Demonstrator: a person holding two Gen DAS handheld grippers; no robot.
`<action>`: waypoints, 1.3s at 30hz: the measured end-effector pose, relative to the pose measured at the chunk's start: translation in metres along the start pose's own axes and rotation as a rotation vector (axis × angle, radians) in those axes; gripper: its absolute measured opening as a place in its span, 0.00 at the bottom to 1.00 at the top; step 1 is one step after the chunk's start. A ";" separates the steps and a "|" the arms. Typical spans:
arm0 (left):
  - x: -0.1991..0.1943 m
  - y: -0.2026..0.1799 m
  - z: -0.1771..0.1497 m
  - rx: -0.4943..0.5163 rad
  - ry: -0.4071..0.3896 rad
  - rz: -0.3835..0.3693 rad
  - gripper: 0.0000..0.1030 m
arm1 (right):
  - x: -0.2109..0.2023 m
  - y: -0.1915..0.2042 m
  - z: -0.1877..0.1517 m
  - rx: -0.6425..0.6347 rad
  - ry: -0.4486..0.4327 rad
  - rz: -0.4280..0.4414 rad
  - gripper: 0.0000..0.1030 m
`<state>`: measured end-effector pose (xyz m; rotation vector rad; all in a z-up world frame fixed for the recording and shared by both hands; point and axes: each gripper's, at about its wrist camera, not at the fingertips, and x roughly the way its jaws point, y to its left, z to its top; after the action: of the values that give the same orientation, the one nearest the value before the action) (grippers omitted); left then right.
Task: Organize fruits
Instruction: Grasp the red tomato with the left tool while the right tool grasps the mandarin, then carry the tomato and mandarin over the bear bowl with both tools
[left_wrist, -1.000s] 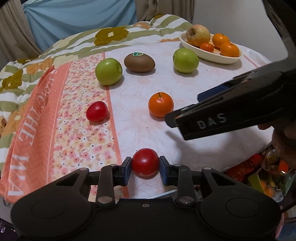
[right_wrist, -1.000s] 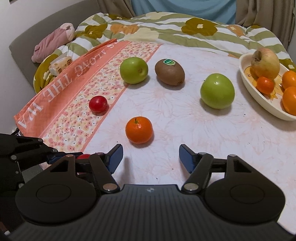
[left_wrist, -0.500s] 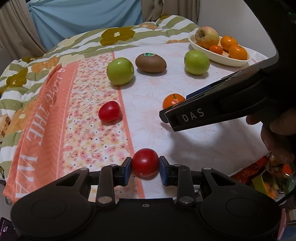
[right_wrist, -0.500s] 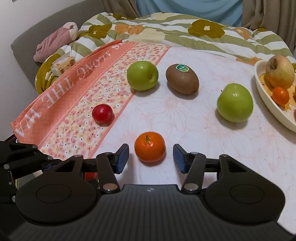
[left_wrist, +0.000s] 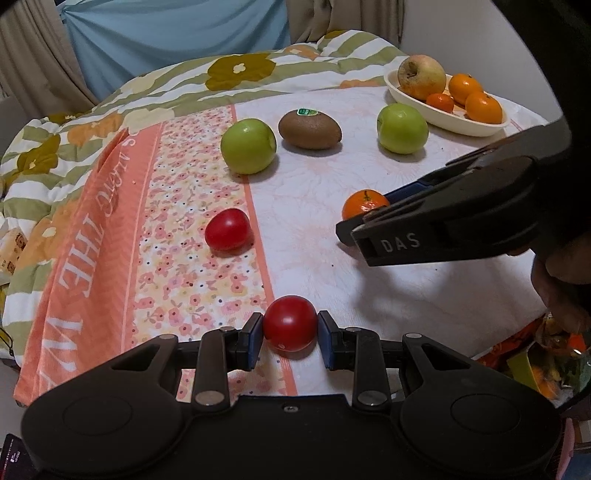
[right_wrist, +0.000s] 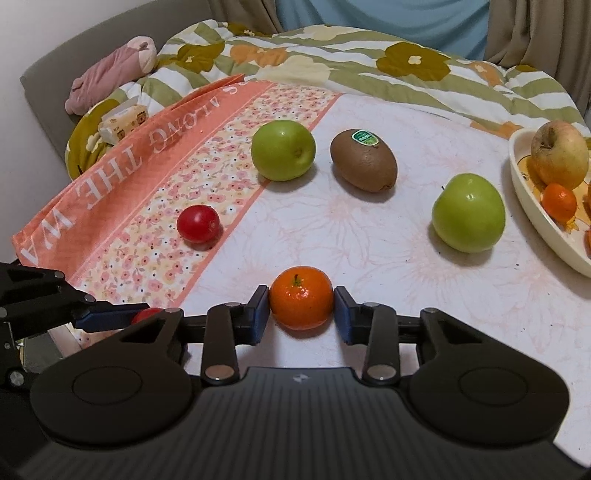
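Observation:
My left gripper (left_wrist: 290, 338) is shut on a red tomato (left_wrist: 290, 322) at the table's near edge. My right gripper (right_wrist: 301, 312) has closed on a small orange (right_wrist: 301, 302); both blue pads touch it. That orange also shows in the left wrist view (left_wrist: 364, 203), partly hidden by the right gripper's fingers (left_wrist: 424, 225). A second red tomato (right_wrist: 197, 223) lies on the floral cloth strip. Two green apples (right_wrist: 282, 149) (right_wrist: 468, 212) and a brown kiwi (right_wrist: 364, 160) lie farther back. A cream bowl (right_wrist: 532, 218) at the right holds an apple and several oranges.
The patterned tablecloth (right_wrist: 369, 229) hangs over the table's left edge. A flowered blanket (right_wrist: 332, 55), a pink plush toy (right_wrist: 110, 74) and a tissue pack (right_wrist: 123, 122) lie behind. Coloured packets (left_wrist: 546, 365) lie below the table's right edge.
My right gripper moved forward to the orange and closed its jaws from wide open onto it. My left gripper stayed shut on the tomato.

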<state>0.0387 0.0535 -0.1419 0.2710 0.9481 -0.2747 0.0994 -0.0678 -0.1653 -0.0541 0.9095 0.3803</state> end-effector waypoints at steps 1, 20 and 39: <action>-0.002 -0.001 0.002 0.000 -0.004 0.000 0.34 | -0.002 -0.001 0.001 0.003 -0.004 -0.001 0.51; -0.039 -0.037 0.066 0.029 -0.107 0.014 0.34 | -0.086 -0.056 0.027 0.095 -0.104 -0.038 0.50; -0.013 -0.111 0.176 0.014 -0.187 -0.037 0.34 | -0.129 -0.204 0.053 0.139 -0.136 -0.126 0.50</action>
<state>0.1266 -0.1096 -0.0456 0.2365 0.7668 -0.3351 0.1387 -0.2854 -0.0550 0.0417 0.7914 0.2006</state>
